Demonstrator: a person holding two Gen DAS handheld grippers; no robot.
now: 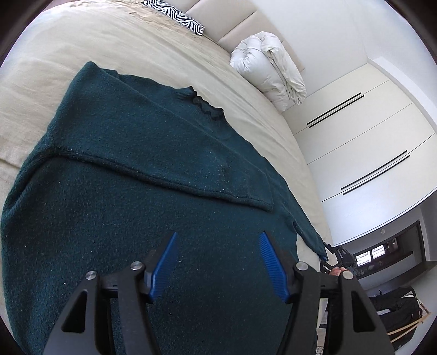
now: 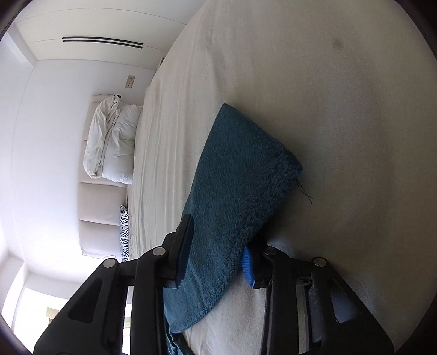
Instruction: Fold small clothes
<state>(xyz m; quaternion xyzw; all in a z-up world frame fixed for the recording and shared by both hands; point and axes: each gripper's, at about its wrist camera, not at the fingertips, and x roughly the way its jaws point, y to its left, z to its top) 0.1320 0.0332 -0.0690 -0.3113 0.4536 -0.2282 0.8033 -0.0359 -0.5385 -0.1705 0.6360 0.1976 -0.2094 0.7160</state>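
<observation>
A dark teal knit sweater [image 1: 131,169] lies flat on the bed, one sleeve folded across its body, collar toward the pillows. My left gripper [image 1: 218,243] is open and empty, hovering just above the sweater's lower body. In the right wrist view my right gripper [image 2: 215,245] is shut on the sweater's other sleeve [image 2: 240,169], which is lifted off the sheet with its cuff end pointing away. The right gripper also shows small at the sweater's far sleeve end in the left wrist view [image 1: 331,255].
The beige bed sheet [image 1: 95,46] spreads around the sweater. A folded white duvet [image 1: 270,71] and a zebra pillow [image 1: 174,13] lie by the headboard. White wardrobe doors [image 1: 363,142] stand beyond the bed's edge. Dark clothes [image 1: 393,303] lie on the floor.
</observation>
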